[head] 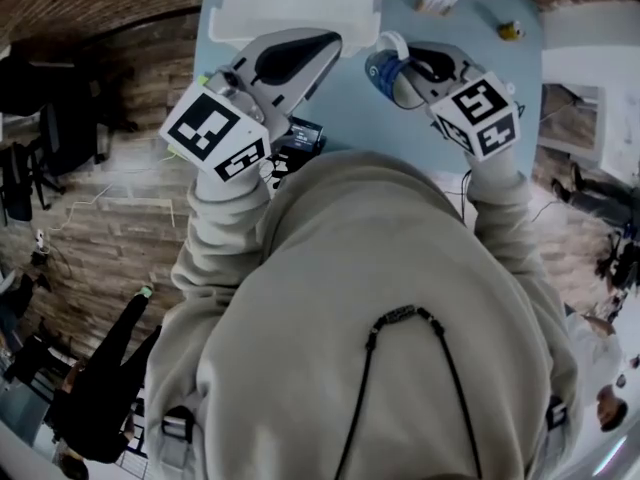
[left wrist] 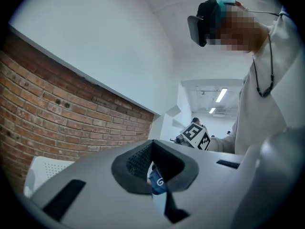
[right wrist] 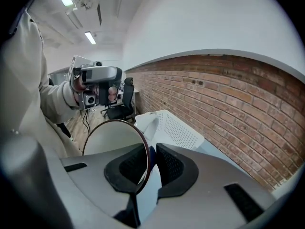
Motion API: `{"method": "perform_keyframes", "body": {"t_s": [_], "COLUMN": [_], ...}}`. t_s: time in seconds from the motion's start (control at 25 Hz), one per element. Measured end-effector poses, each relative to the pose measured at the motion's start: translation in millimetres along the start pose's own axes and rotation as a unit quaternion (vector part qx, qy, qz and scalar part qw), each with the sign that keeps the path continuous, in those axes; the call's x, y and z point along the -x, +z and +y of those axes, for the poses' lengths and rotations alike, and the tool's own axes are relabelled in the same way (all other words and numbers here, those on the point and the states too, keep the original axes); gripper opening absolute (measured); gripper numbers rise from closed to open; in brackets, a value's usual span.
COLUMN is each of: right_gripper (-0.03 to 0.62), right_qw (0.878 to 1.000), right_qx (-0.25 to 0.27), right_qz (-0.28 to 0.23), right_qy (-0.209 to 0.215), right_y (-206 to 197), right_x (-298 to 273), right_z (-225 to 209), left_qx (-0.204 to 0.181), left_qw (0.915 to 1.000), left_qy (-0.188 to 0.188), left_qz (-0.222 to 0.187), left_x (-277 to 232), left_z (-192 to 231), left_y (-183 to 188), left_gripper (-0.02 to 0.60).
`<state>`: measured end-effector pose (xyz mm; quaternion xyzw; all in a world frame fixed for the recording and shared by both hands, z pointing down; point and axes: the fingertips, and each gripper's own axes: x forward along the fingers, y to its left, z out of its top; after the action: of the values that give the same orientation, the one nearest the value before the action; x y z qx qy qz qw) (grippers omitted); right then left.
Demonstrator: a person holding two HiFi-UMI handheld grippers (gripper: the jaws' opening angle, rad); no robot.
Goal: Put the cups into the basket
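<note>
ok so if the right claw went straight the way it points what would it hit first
Probably the white basket: it sits dead ahead of the right claw and its cup, though depth is unclear.

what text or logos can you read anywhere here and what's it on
"G", or a swirl like it: white mark on the blue surface seen between the left gripper's jaws.
White mark on the blue and white cup in the right gripper: too blurred to read.
Black and white marker cubes: square patterns, no letters.
White card on the pale blue table: too small to read.
</note>
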<state>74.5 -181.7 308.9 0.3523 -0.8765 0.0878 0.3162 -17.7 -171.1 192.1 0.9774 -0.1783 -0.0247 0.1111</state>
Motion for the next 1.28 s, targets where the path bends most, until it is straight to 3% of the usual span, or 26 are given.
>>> {"method": "perform_keyframes", "body": {"t_s": [0.2,0.64,0.84,1.08,1.28], "right_gripper": [0.054,0.054,0.054,0.054,0.054], "right_qw": [1.0,1.0,0.999,0.997,0.991], "right_qx": [0.004,0.005,0.004,0.012,0.013], "right_qz": [0.001,0.014,0.021,0.049,0.082], "right_qy": [0.01,0.026,0.036,0.066,0.102], "right_y": [7.3,40.5,33.0,39.3,28.8], "right_x": [-7.4,-75.7,-84.7,-154.5,-195.9], "right_z": [3.0,-27.4,-33.7,-46.6,-43.3], "left_qx": [0.009,0.031,0.034,0.058,0.075], "left_qw": [0.9999,0.9993,0.999,0.9972,0.9937], "left_qy": [0.0,-0.003,-0.009,0.018,0.044], "left_qz": [0.007,0.021,0.028,0.044,0.071], "left_x": [5.3,-0.4,-15.3,-17.7,-21.6], "left_z": [1.8,79.7,78.7,136.5,157.0], "left_y": [-5.4,-12.2,-20.8,-33.5,-48.0], "left_gripper": [-0.005,-0.005,-0.005,-0.005,-0.005]}}
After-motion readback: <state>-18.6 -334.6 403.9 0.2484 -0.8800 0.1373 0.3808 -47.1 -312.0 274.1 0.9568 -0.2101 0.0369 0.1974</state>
